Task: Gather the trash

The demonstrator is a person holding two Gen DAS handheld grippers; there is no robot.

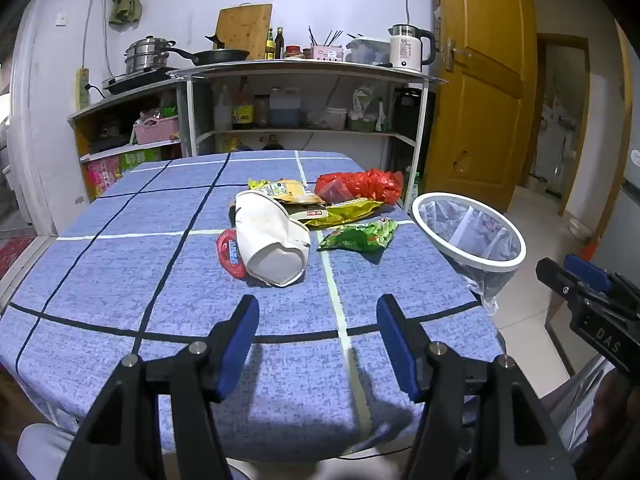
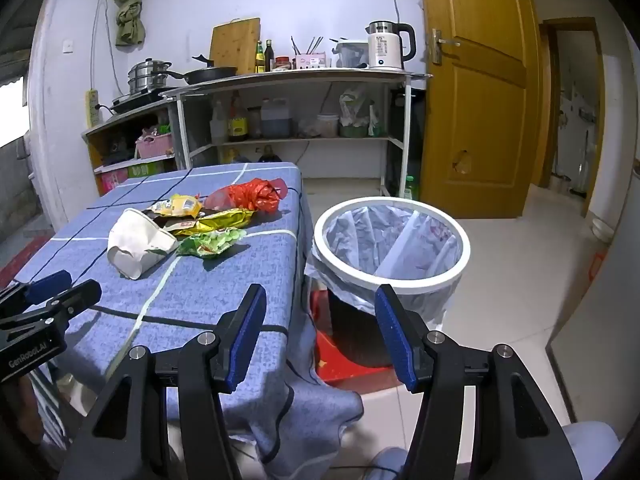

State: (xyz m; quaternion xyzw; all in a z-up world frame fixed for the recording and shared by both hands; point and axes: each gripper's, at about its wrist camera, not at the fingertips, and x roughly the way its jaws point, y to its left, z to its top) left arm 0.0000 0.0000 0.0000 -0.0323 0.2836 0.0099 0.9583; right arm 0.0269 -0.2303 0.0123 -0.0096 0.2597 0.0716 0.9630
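A pile of trash lies on the blue checked table point(image 1: 120, 280): a crushed white paper cup point(image 1: 272, 236) point(image 2: 138, 242), a red wrapper point(image 1: 229, 254) beside it, a green snack bag point(image 1: 360, 236) point(image 2: 212, 242), yellow wrappers point(image 1: 340, 212) point(image 2: 216, 220) and a red plastic bag point(image 1: 360, 186) point(image 2: 248, 196). A white-rimmed bin point(image 1: 470, 234) point(image 2: 392, 240) with a clear liner stands to the right of the table. My left gripper point(image 1: 316, 344) is open and empty, above the table's near part, short of the cup. My right gripper point(image 2: 320, 332) is open and empty, over the table's right front corner, near the bin.
A metal shelf unit point(image 1: 304, 100) with pots, bottles and a kettle point(image 1: 410, 46) stands behind the table. A yellow wooden door point(image 2: 476, 80) is at the right. A red mat point(image 2: 348, 360) lies under the bin. Tiled floor extends to the right.
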